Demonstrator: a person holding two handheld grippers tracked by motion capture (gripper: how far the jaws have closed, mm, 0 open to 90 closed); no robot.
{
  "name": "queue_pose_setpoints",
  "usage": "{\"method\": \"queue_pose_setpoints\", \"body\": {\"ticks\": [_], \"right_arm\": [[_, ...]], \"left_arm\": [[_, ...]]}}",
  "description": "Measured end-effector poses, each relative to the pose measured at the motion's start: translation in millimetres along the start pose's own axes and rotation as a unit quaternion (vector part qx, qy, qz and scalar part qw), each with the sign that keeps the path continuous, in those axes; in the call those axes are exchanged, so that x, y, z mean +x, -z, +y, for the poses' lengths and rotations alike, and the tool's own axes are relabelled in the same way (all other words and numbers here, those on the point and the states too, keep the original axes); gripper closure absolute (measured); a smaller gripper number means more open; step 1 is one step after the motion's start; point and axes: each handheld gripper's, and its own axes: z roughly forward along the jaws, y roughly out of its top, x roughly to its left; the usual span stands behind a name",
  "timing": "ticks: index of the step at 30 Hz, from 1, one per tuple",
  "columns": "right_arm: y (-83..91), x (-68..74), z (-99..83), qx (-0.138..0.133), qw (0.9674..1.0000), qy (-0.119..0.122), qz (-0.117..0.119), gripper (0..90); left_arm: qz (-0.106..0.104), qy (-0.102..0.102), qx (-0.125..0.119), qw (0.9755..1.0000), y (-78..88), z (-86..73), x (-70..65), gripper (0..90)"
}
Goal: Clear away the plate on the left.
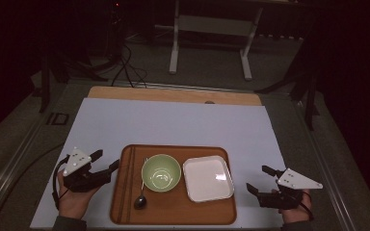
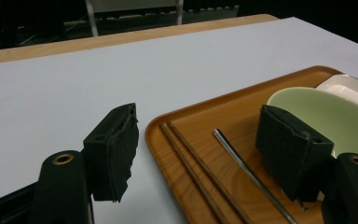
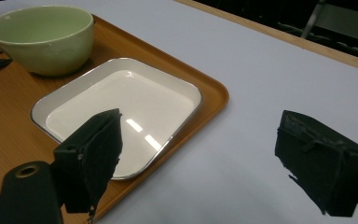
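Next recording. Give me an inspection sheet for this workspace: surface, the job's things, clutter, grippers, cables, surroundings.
Surface: white sheet over a wooden table.
Job's things: wooden tray near the front edge, carrying a green bowl, a white square plate, a spoon and a pair of chopsticks along the tray's left side.
Clutter: nothing seen.
Grippers: left gripper open, its jaws either side of the tray's left rim, nothing gripped; right gripper open over the sheet right of the tray, nothing gripped.
Cables: black cable looping from the left gripper; more cables on the floor beyond.
Surroundings: dark room, white stand behind the table.
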Motion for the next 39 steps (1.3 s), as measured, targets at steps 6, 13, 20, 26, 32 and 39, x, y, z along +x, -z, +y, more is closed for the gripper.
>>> {"method": "queue_pose_setpoints", "body": {"ticks": [6,13,20,26,32,39], "right_arm": [[-1.6,0.6,0.0,0.001,1.0000,0.002,0.001,14.7],[-3.4,2.4,0.7,0.002,1.0000,0.002,0.006,14.7],[-4.6,3.3,1.5,0.000,1.0000,0.004,0.008,14.6],[-5.9,3.9,2.0,0.000,0.9999,0.004,0.010,14.7],[-6.9,4.6,2.3,0.000,0.9999,0.005,0.010,14.7],[-7.0,4.1,2.3,-0.001,1.0000,0.005,0.008,14.7]], "left_arm": [[0.000,-0.019,0.003,0.9998,8.6,-7.8,3.9,34.4],[0.008,-0.032,0.014,0.9993,16.9,-18.9,7.5,35.9],[0.009,-0.028,0.024,0.9993,24.4,-27.4,12.1,37.4],[0.009,-0.014,0.018,0.9997,30.9,-30.5,13.6,37.6],[0.013,-0.015,0.011,0.9997,35.5,-30.5,14.1,37.9],[0.014,-0.018,0.012,0.9997,33.6,-30.8,15.8,37.8]]}}
